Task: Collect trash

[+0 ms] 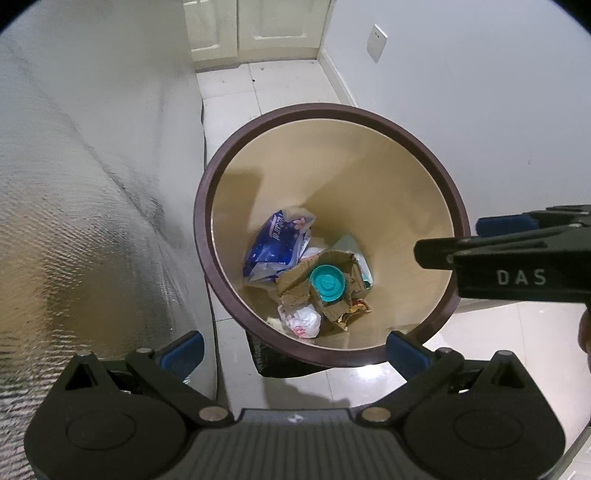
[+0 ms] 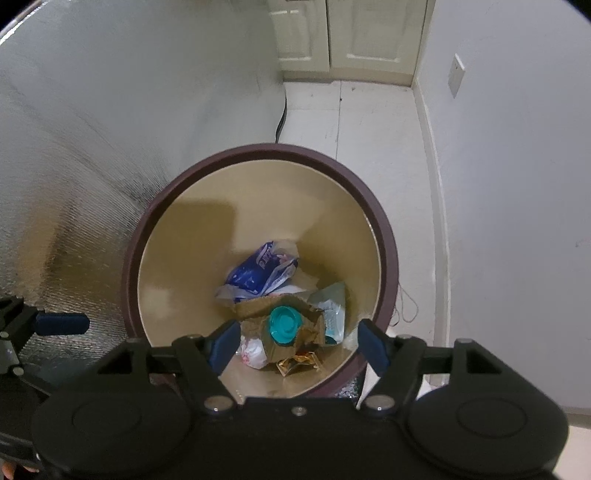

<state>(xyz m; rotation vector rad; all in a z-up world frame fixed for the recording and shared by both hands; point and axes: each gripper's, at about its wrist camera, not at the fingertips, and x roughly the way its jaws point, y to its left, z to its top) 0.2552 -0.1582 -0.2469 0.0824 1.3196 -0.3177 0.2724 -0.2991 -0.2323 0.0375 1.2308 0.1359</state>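
A round bin with a dark brown rim (image 1: pixel 199 236) (image 2: pixel 129 277) and a beige inside stands on the floor below both grippers. At its bottom lie a blue plastic wrapper (image 1: pixel 273 247) (image 2: pixel 258 273), torn cardboard (image 1: pixel 295 280) (image 2: pixel 251 310), a teal lid (image 1: pixel 327 284) (image 2: pixel 283 325), crumpled white plastic (image 1: pixel 301 321) (image 2: pixel 253 350) and a gold wrapper (image 2: pixel 299 360). My left gripper (image 1: pixel 295 350) hangs open and empty over the near rim. My right gripper (image 2: pixel 299 343) is open above the bin's mouth, nothing between its pads. One of the right gripper's fingers (image 1: pixel 517 273) reaches in from the right.
A silver quilted foil surface (image 1: pixel 74 240) (image 2: pixel 74 184) rises close on the bin's left. A white wall (image 1: pixel 480 110) with a socket plate (image 1: pixel 376 42) stands on the right. Pale floor tiles (image 1: pixel 236 96) run back to cream cabinet doors (image 1: pixel 255 26).
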